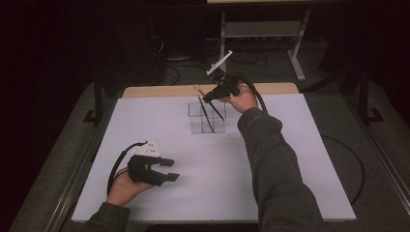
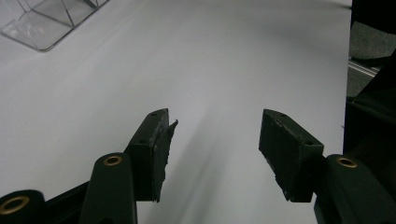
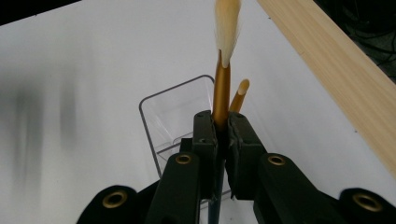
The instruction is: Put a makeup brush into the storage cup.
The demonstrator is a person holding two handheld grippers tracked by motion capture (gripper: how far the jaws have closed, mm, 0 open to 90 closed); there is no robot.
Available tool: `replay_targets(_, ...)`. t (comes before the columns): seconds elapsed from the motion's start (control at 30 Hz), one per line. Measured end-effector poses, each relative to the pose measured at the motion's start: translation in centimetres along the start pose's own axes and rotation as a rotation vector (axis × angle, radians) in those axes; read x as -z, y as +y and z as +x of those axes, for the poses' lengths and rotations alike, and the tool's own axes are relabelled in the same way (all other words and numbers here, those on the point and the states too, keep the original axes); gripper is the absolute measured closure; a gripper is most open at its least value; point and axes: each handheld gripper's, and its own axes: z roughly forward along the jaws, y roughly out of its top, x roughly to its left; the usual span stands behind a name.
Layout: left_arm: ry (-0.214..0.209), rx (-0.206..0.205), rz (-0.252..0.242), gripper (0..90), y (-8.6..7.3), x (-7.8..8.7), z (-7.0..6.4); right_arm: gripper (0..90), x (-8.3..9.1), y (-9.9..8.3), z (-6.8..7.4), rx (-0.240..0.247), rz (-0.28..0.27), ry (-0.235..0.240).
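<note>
A clear plastic holder stands on the white tabletop past its middle, with dark brush handles leaning in it. Just above it, my right gripper is shut on a brush with a gold ferrule and pale bristles. The brush's dark handle points down into the holder. A second brush sticks up right behind it. My left gripper rests low at the front left, open, with nothing between its fingers. The left gripper view has the holder far off at the top left.
A bare wooden strip runs along the table's far edge. Beyond it, in the dark, are a metal stand and cables on the floor. White tabletop spreads out on all sides of the holder.
</note>
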Motion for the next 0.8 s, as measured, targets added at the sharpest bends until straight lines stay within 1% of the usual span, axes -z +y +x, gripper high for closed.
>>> replay_targets(0.07,-0.001,0.005,0.001,42.5,0.0,0.0,0.0,82.2,-0.1,-0.3,0.0,-0.003,-0.001,-0.005)
replay_targets(0.17,-0.004,0.006,-0.001,42.5,0.0,0.0,0.0,82.2,0.0,-0.6,-0.1,-0.014,-0.003,-0.001)
replay_targets(0.3,-0.004,0.007,0.000,42.3,0.0,-0.1,0.0,82.1,0.1,-1.0,-0.1,-0.021,-0.011,-0.015)
replay_targets(0.37,-0.005,0.008,0.000,42.0,-0.1,-0.1,0.0,82.1,0.1,-1.2,-0.1,-0.021,-0.011,-0.015)
replay_targets(0.57,-0.005,0.011,0.001,41.8,-0.1,-0.1,0.0,82.0,0.0,-1.9,-0.1,-0.044,-0.002,-0.021)
replay_targets(0.63,-0.003,0.013,-0.001,41.8,-0.1,-0.1,0.0,82.0,-0.1,-2.1,-0.2,-0.041,-0.003,-0.022)
replay_targets(0.7,0.004,0.010,-0.005,41.9,-0.1,-0.1,0.1,82.0,-0.1,-2.1,-0.2,-0.054,0.002,-0.023)
replay_targets(0.8,0.004,0.012,-0.008,42.0,-0.1,0.0,0.1,82.0,-0.1,-2.3,-0.2,-0.048,-0.004,-0.027)
